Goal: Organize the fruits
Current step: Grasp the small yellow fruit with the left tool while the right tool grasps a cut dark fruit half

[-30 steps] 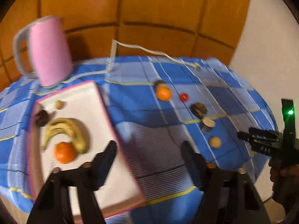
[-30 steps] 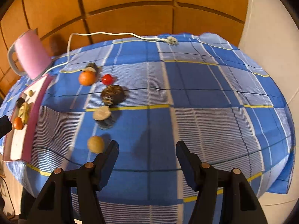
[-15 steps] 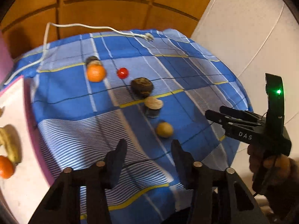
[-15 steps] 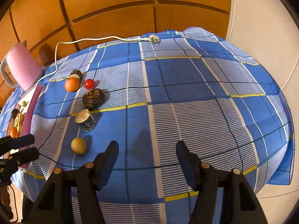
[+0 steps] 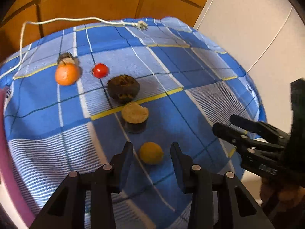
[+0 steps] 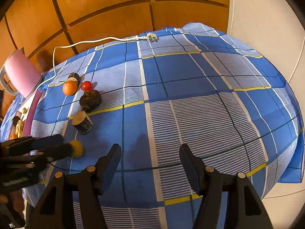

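A small round yellow fruit lies on the blue checked cloth between the fingers of my left gripper. Its jaws are closing, with a gap still showing on each side of the fruit. Behind it, in a row, sit a cut dark piece with a tan top, a dark wrinkled fruit, a red tomato and an orange. My right gripper hangs open over bare cloth to the right, with nothing between its fingers. The right wrist view shows the left fingers at the yellow fruit.
A pink-rimmed white tray with fruit in it lies at the left. A pink kettle stands behind it. Its white cord and plug run along the back of the table. The cloth drops off at the front and right edges.
My left gripper swung right from over the tray to the yellow fruit, came lower, and its jaws narrowed around the fruit. The right gripper rolled slightly and then held still.
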The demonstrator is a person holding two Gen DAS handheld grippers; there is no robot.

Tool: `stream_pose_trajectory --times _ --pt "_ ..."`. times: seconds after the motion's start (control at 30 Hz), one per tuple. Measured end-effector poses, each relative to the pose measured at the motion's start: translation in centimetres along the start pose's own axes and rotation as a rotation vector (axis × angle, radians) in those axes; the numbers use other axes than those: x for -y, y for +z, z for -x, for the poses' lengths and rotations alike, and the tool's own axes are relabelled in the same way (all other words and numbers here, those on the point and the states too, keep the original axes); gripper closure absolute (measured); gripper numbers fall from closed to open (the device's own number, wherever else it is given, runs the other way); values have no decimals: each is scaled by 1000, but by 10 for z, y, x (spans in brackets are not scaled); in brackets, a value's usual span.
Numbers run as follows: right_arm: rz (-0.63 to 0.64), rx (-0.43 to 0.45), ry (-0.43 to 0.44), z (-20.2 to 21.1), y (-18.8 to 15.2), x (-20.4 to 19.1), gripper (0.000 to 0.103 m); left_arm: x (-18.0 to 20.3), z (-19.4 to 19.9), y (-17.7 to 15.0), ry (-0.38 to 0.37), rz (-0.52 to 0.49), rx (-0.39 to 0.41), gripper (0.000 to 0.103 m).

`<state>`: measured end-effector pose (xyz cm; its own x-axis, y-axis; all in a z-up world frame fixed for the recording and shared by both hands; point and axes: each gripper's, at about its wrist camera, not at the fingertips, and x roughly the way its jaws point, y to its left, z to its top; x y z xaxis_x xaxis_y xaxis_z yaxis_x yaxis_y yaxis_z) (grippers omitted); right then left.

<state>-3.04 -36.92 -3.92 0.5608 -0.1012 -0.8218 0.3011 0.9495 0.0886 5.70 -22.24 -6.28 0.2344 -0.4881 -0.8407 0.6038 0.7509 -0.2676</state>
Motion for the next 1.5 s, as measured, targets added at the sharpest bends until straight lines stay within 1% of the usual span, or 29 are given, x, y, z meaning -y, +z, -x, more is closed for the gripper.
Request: stream_pose_trajectory --times 0.07,0.1,0.13,0.2,0.37,0.4,0.47,0.53,0.7,0.87,0.93,1.0,1.13,1.27,1.3,1.33,1.37,1.4,1.5 --pt "-7 -2 5 -1 0 1 39 2 -9 -2 6 -6 2 64" --pt "-9 -4 6 -1 0 1 39 3 -8 -5 29 -25 32 76" --pt "-10 -8 7 -3 -1 1 39 3 -8 -7 44 -36 43 75" --pt "-10 -15 9 -5 -2 1 39 -3 -3 -11 22 -18 67 76" --pt "-11 -24 10 -8 -2 -2 39 -28 16 -25 82 30 121 76" --pt "-11 -24 11 -9 -2 -2 39 -34 19 -29 115 39 136 76" --pt "-5 -24 17 -9 -1 -6 39 -45 22 -35 146 51 143 75" --pt "7 -22 24 -9 0 -12 39 -52 25 -41 148 53 168 74" --pt "46 -20 54 -9 4 -30 39 -58 24 -49 114 61 210 74" --pt "114 1 116 -7 14 -57 39 -60 24 -51 93 63 230 74" --pt "139 1 159 -11 21 -70 39 -61 24 -51 88 67 233 74" --pt "160 -6 178 -18 25 -80 39 -62 24 -52 80 70 237 74" --pt "193 -28 178 -37 34 -98 37 -64 24 -53 68 80 243 74" --pt "222 -58 155 -61 35 -111 37 -64 24 -54 63 82 247 74" --pt "225 -69 154 -66 35 -112 37 -64 24 -54 61 84 248 74" --pt "230 -80 153 -71 33 -113 46 -65 24 -54 59 85 249 74" --pt "256 -51 121 -70 31 -115 71 -65 25 -55 58 87 250 74" --pt "276 -38 110 -69 29 -117 70 -66 25 -54 58 88 249 74" --pt "270 -30 118 -68 27 -114 70 -65 25 -53 58 83 243 75"
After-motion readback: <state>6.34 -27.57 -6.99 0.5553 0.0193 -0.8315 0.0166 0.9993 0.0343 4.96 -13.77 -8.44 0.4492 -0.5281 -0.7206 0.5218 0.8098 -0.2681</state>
